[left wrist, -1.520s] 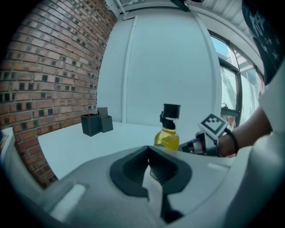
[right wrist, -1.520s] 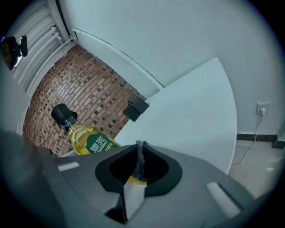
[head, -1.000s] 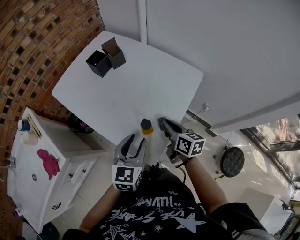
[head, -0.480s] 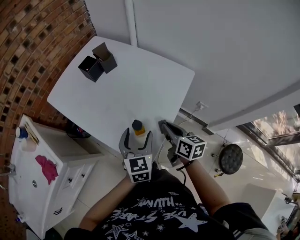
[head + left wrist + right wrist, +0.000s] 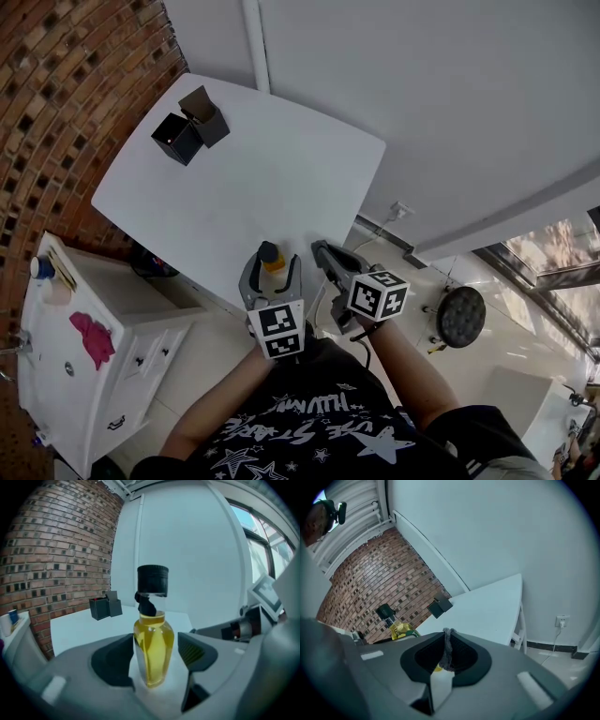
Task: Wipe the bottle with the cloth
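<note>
The left gripper (image 5: 270, 274) stands with its jaws well apart around the bottle (image 5: 153, 651). They have just opened wide and then come a little inward. In the left gripper view the pad on the left side looks to be touching the glass, but the pad on the right side is apart from it, so the bottle is not clamped. The right gripper (image 5: 326, 258) is closed on a thin fold of grey cloth (image 5: 447, 646), which shows as a narrow strip between its jaws.

In the head view both forearms come up from the bottom of the frame, the left one from the lower left and the right one from the lower right. Both grippers point toward the near edge of the white table (image 5: 281, 169) and tilt a little downward. The two sit just beside each other in the lower middle of the frame.

We count one bottle, upright at the near edge of the table, with yellow liquid and a black cap. There is one grey cloth. There are two grippers, each with one marker cube – the left cube (image 5: 277, 330) and the right cube (image 5: 378, 293). Two black boxes (image 5: 187, 127) stand close together at the upper left of the frame, well apart from the bottle. One white cabinet (image 5: 56, 384) is at the lower left, with one pink thing (image 5: 94, 336) on its top.
</note>
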The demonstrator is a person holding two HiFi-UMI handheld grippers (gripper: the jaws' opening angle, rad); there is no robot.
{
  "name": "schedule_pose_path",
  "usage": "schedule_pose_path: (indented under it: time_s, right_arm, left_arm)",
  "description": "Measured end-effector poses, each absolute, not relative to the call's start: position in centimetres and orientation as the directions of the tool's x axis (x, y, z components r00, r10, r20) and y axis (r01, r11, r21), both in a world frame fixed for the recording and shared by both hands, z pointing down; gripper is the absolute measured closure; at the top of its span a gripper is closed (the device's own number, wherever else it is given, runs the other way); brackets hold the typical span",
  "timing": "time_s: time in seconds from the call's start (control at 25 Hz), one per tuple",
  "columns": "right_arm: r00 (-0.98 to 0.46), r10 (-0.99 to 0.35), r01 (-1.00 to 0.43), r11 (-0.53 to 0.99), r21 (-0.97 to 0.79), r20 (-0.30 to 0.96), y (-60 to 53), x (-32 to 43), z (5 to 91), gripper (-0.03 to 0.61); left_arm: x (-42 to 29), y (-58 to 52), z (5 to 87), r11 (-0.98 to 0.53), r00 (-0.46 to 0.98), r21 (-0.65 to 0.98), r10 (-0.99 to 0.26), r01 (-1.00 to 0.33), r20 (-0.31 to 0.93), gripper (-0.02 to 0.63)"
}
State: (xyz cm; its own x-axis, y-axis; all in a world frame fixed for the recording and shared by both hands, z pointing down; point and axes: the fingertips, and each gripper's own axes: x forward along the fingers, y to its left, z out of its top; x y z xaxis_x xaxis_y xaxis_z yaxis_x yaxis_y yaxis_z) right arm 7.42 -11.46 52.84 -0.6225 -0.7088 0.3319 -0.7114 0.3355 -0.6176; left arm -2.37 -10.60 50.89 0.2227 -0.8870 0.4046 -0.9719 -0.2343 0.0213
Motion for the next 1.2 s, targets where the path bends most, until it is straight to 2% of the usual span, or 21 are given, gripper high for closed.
schedule_pose_path:
  time_s: [0.12,0.28,0.52,0.92,1.2]
  right_arm:
    - [-0.629,-0.704,-0.707,0.341,-0.62,0.33,-11.5,7.2,52.8,0.54]
    - [-0.634,-0.702,-0.702,0.347,-0.622,0.324,-11.6,7.0,52.6,0.54]
    - [-0.644,-0.694,-0.695,0.355,-0.626,0.322,-11.5,6.4,52.5,0.54]
    - [-0.671,-0.673,-0.677,0.382,-0.629,0.312,-11.1,5.0,52.1,0.54]
    - [-0.684,-0.665,-0.663,0.397,-0.634,0.298,-11.1,4.0,51.6,0.54]
  left_arm:
    - [-2.8,-10.8,50.9,-0.228,0.221,0.029,-0.889,-0.973,0.401,0.359]
    - [-2.6,-10.8,50.8,-0.279,0.265,0.024,-0.879,-0.96,0.397,0.359]
    - [-2.0,-10.3,50.7,-0.455,0.417,-0.014,-0.828,-0.891,0.376,0.36]
    - [-1.4,-8.9,50.6,-0.76,0.704,-0.007,-0.605,-0.649,0.371,0.364]
    - [-1.2,-8.2,50.7,-0.875,0.813,0.027,-0.438,-0.484,0.384,0.37]
